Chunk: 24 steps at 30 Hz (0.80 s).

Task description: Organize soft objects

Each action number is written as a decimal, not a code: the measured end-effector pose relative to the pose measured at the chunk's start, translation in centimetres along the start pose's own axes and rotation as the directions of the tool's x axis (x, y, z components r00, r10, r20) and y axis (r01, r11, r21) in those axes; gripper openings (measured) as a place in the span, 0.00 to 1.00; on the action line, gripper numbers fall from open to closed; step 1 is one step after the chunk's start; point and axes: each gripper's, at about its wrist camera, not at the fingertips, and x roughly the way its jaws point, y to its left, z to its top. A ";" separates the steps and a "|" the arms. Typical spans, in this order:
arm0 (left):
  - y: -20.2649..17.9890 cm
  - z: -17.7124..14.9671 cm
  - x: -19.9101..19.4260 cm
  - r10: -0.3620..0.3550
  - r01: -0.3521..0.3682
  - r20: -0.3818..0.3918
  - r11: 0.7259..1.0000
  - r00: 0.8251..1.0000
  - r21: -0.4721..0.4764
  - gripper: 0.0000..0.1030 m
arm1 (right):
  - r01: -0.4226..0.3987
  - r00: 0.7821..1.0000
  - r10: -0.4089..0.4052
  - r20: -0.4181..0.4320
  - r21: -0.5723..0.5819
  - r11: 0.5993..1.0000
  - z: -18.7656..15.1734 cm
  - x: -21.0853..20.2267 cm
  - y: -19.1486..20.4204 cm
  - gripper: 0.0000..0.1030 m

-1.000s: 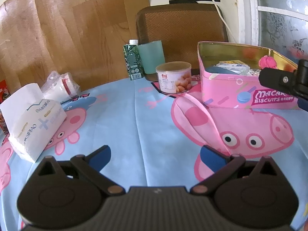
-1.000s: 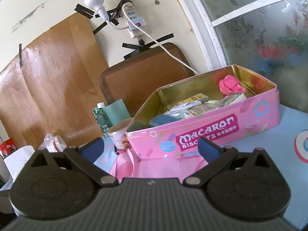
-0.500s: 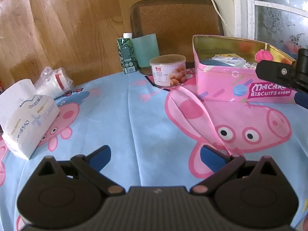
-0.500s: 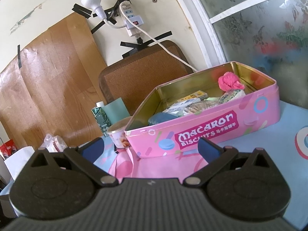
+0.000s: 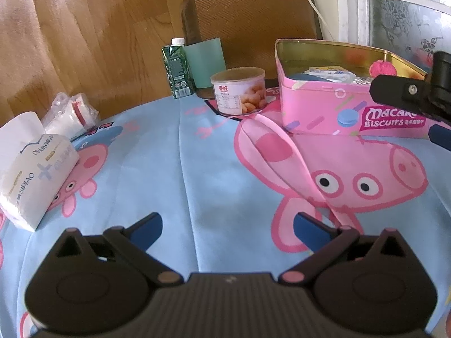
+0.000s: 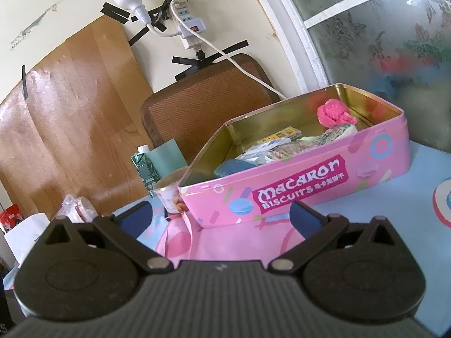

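Item one: we are holding the left tool released and empty, its blue-padded jaws spread wide above the cartoon-pig tablecloth covering the surface. Item two: we are holding the right tool likewise released and empty, facing the long side of the pink macaron biscuit tin.

Item three, task goods: the tin is standing lidless at the far right of the surface, and soft pieces are already lying inside it, namely a crumpled pink fabric ball against the far wall, a dark blue rounded pad at the near left end, and flat printed packets between them. A soft tissue pack, paper-white and pillowy, is sitting well apart at the left edge, with a crinkled clear bag just behind it.

Item four, not for sorting: a rigid snack tub just beside the tin, and a green carton behind it.

Handling note: we are judging the tissue pack to be the next candidate. The left tool is nearer; we should be pinching across the pack's narrow width, lightly, since it will be deforming, then lowering it over the tin's open space.
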 end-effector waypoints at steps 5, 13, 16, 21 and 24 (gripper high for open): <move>-0.1 -0.1 0.3 -0.003 0.004 -0.011 1.000 1.000 0.009 1.00 | 0.000 1.000 0.000 -0.002 0.002 1.000 0.0 0.0 -0.1 1.00; -0.3 -0.2 0.3 -0.017 0.018 -0.018 1.000 1.000 0.015 1.00 | 0.004 1.000 -0.004 -0.007 0.010 1.000 0.0 0.1 -0.3 1.00; -0.3 -0.2 0.2 -0.019 0.019 -0.014 1.000 1.000 0.011 1.00 | 0.004 1.000 -0.004 -0.009 0.013 1.000 0.0 0.1 -0.4 1.00; -0.1 0.1 -0.5 0.006 -0.006 0.030 1.000 1.000 -0.002 1.00 | -0.004 1.000 0.005 -0.022 0.015 1.000 0.0 0.2 -0.3 1.00; 0.2 0.3 -1.2 0.023 -0.022 0.069 1.000 0.997 -0.018 1.00 | -0.002 1.000 0.002 -0.017 0.015 1.000 0.1 0.1 -0.3 1.00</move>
